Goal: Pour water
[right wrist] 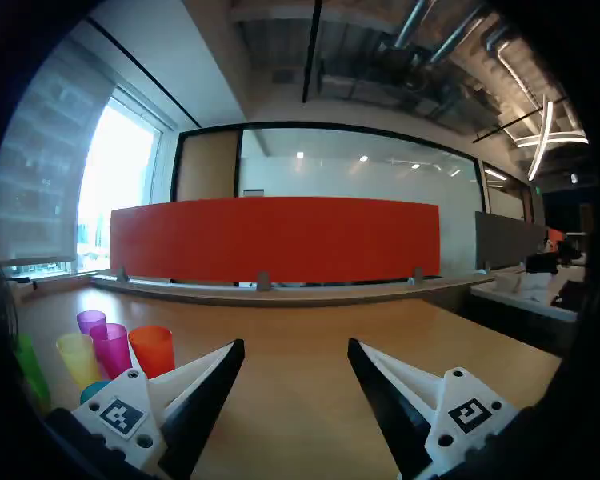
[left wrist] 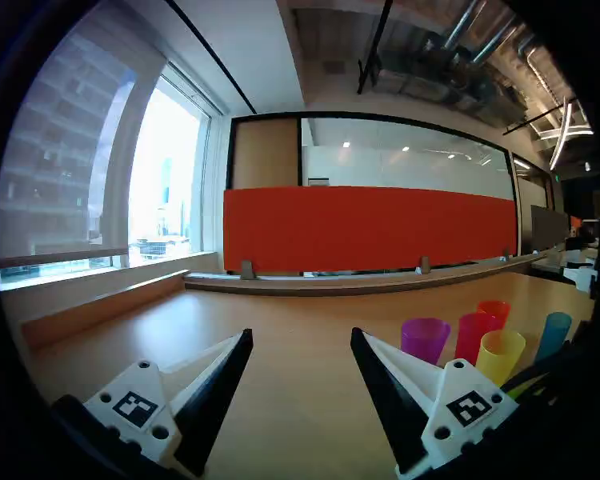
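Note:
A cluster of coloured plastic cups stands on the wooden table (left wrist: 300,320). In the left gripper view they sit to the right of my fingers: purple cup (left wrist: 425,338), magenta cup (left wrist: 474,334), orange cup (left wrist: 493,310), yellow cup (left wrist: 500,354), blue cup (left wrist: 554,332). My left gripper (left wrist: 300,336) is open and holds nothing. In the right gripper view the same cups stand at the left: purple cup (right wrist: 90,322), yellow cup (right wrist: 78,356), magenta cup (right wrist: 111,348), orange cup (right wrist: 153,350), a green cup (right wrist: 30,372). My right gripper (right wrist: 294,346) is open over bare tabletop (right wrist: 300,328).
An orange divider panel (left wrist: 368,228) runs along the table's far edge, with a glass wall behind. A bright window (left wrist: 160,184) and a low ledge (left wrist: 100,304) line the left side. More desks (right wrist: 532,292) lie to the right.

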